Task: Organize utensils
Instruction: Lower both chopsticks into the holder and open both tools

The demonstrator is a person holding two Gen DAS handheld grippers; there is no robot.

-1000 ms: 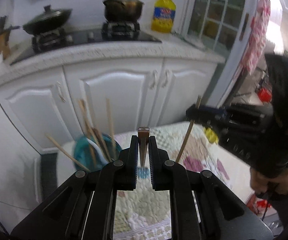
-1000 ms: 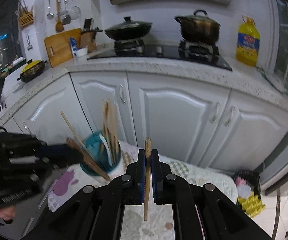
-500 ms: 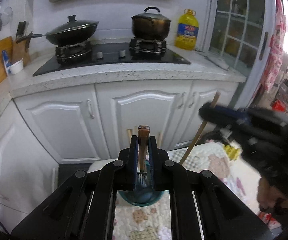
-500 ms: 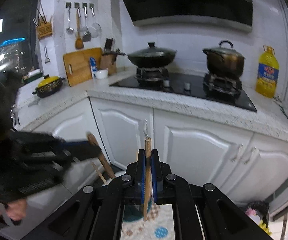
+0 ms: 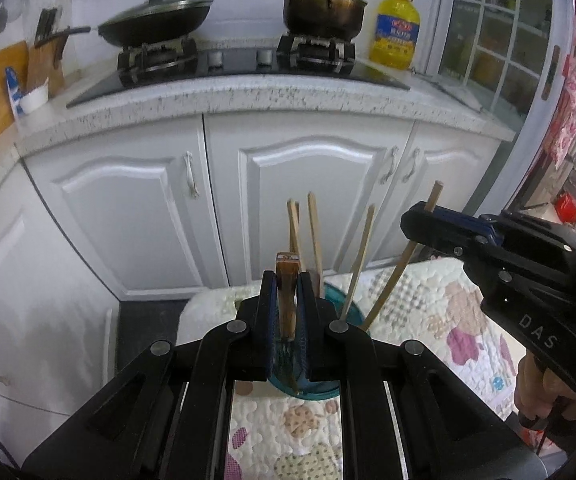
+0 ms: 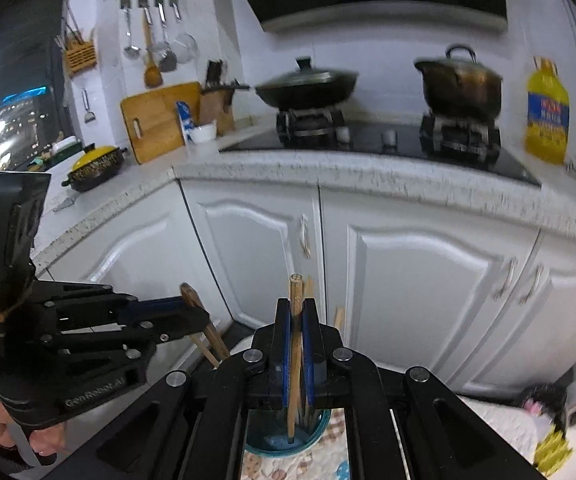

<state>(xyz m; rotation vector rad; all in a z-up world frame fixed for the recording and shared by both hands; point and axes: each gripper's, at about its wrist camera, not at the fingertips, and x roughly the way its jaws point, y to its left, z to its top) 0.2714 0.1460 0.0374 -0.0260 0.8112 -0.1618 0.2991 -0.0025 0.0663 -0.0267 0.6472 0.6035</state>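
Note:
My left gripper (image 5: 287, 278) is shut on a fork (image 5: 287, 312) with a brown wooden handle. Its tines point down into a teal cup (image 5: 322, 387) right under the fingers. Several wooden chopsticks (image 5: 315, 236) stand in that cup. From the right, my right gripper (image 5: 420, 220) is shut on one chopstick (image 5: 392, 284), which slants down to the cup's rim. In the right wrist view the right gripper (image 6: 296, 308) holds the chopstick (image 6: 295, 352) upright, its lower end inside the cup (image 6: 284, 446). The left gripper (image 6: 196, 318) is close on the left with the fork's handle (image 6: 190, 294).
The cup stands on a quilted patterned cloth (image 5: 448, 312) over a small table. White cabinet doors (image 5: 128, 220) rise just behind it. The counter above carries a stove with a wok (image 5: 156, 24), a pot (image 5: 324, 8) and a yellow oil bottle (image 5: 396, 28). A hand (image 5: 536, 392) grips the right tool.
Both grippers have swung in over the teal cup, which now sits right under their fingers. The fork's tines and the chopstick's lower end have come down to the cup. Both grips are unchanged.

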